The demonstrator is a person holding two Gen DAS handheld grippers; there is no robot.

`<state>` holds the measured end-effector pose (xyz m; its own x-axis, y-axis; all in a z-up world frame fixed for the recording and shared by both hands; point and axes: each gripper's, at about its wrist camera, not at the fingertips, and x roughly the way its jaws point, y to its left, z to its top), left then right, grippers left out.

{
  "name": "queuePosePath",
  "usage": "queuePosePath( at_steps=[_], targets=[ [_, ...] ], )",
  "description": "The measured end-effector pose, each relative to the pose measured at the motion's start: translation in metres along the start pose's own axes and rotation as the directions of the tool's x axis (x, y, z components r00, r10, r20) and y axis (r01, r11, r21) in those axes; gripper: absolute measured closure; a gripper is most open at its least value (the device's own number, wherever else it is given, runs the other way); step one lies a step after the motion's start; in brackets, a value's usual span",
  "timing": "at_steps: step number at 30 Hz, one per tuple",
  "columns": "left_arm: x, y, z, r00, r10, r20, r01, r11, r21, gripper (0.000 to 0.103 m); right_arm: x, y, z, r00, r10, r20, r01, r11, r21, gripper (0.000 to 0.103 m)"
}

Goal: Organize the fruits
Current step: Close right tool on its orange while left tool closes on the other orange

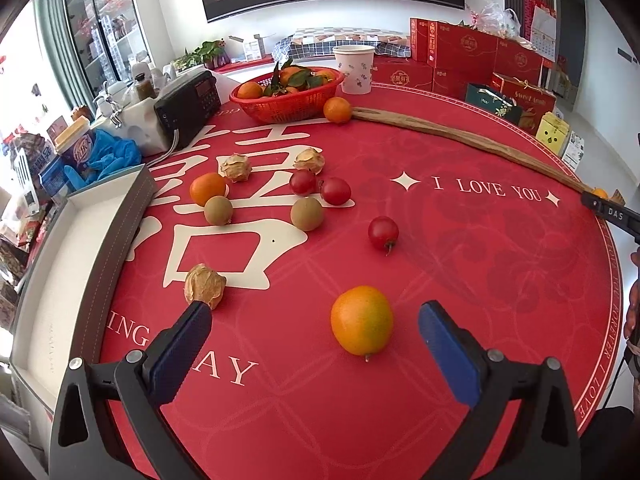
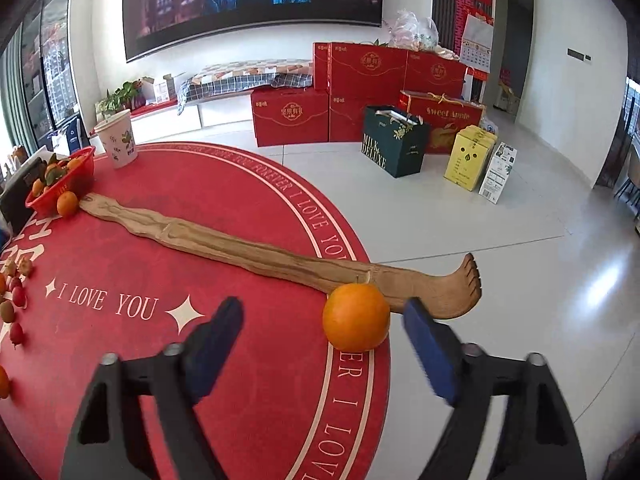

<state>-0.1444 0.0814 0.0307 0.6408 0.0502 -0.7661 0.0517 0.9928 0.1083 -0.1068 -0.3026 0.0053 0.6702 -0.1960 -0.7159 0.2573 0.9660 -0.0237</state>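
While a yellow-orange citrus (image 1: 362,320) is sitting on the red tablecloth (image 1: 460,264) between the wide-spread pads of the left gripper (image 1: 316,320), touching neither, the right gripper (image 2: 324,320) is gaping just as wide around another orange (image 2: 356,317) lying against the wooden back-scratcher (image 2: 240,248). Only the left view is showing the scattered tomatoes (image 1: 383,233), kiwis (image 1: 307,213), husked fruits (image 1: 205,285) and white box (image 1: 52,280); the right view is showing floor and red gift boxes (image 2: 292,116).

A red tablecloth (image 1: 460,280) with cream lettering bears orange mandarins (image 1: 361,320) and a red basket (image 1: 288,108).
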Motion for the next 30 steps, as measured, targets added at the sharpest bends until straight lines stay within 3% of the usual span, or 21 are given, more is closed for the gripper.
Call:
queuePosePath(
  at_steps=[1, 3, 8, 12, 16, 22, 23, 24, 25, 26, 30],
  targets=[
    [0.0, 0.0, 0.0, 1.0, -0.003, 0.003, 0.003, 1.0, 0.001, 0.0, 0.005, -0.002, -0.001, 1.0, -0.001, -0.02, 0.001, 1.0, 0.007, 0.06],
    [0.002, -0.002, 0.001, 1.0, -0.007, 0.007, 0.007, 1.0, 0.002, 0.0, 0.009, -0.007, -0.004, 0.999, 0.025, -0.02, -0.024, 0.999, 0.03, 0.066],
    [0.011, -0.012, 0.003, 1.0, -0.017, 0.006, 0.017, 1.0, -0.004, 0.0, -0.01, 0.017, -0.005, 0.994, 0.105, -0.034, -0.105, 0.994, -0.006, 0.066],
    [0.028, -0.019, 0.001, 0.999, -0.023, -0.037, 0.023, 1.0, -0.004, 0.0, -0.042, 0.068, -0.012, 0.967, 0.249, -0.05, -0.252, 0.966, -0.062, 0.066],
    [0.035, -0.007, -0.004, 0.993, -0.101, -0.057, 0.096, 0.992, -0.085, 0.0, -0.062, 0.104, -0.025, 0.957, 0.287, -0.039, -0.29, 0.95, -0.114, 0.066],
    [0.032, -0.009, -0.004, 0.993, -0.096, -0.069, 0.09, 0.993, -0.078, 0.003, -0.063, 0.124, -0.035, 0.956, 0.291, -0.024, -0.291, 0.945, -0.148, 0.066],
    [0.029, -0.009, -0.004, 0.994, -0.092, -0.058, 0.087, 0.993, -0.078, 0.014, -0.061, 0.125, -0.035, 0.956, 0.292, -0.029, -0.293, 0.944, -0.151, 0.066],
    [0.026, -0.009, -0.004, 0.995, -0.092, -0.044, 0.089, 0.993, -0.073, 0.034, -0.059, 0.127, -0.035, 0.957, 0.288, -0.031, -0.29, 0.945, -0.155, 0.066],
    [0.022, -0.01, -0.004, 0.995, -0.096, -0.034, 0.094, 0.993, -0.065, 0.044, -0.057, 0.129, -0.036, 0.958, 0.284, -0.032, -0.285, 0.945, -0.162, 0.066],
    [0.022, -0.009, -0.003, 0.994, -0.101, -0.031, 0.099, 0.993, -0.061, 0.063, -0.057, 0.131, -0.036, 0.959, 0.282, -0.03, -0.283, 0.944, -0.167, 0.066],
    [0.02, -0.003, -0.002, 0.991, -0.128, -0.036, 0.125, 0.989, -0.075, 0.066, -0.057, 0.138, -0.039, 0.953, 0.299, -0.035, -0.301, 0.938, -0.17, 0.066]
  ],
)
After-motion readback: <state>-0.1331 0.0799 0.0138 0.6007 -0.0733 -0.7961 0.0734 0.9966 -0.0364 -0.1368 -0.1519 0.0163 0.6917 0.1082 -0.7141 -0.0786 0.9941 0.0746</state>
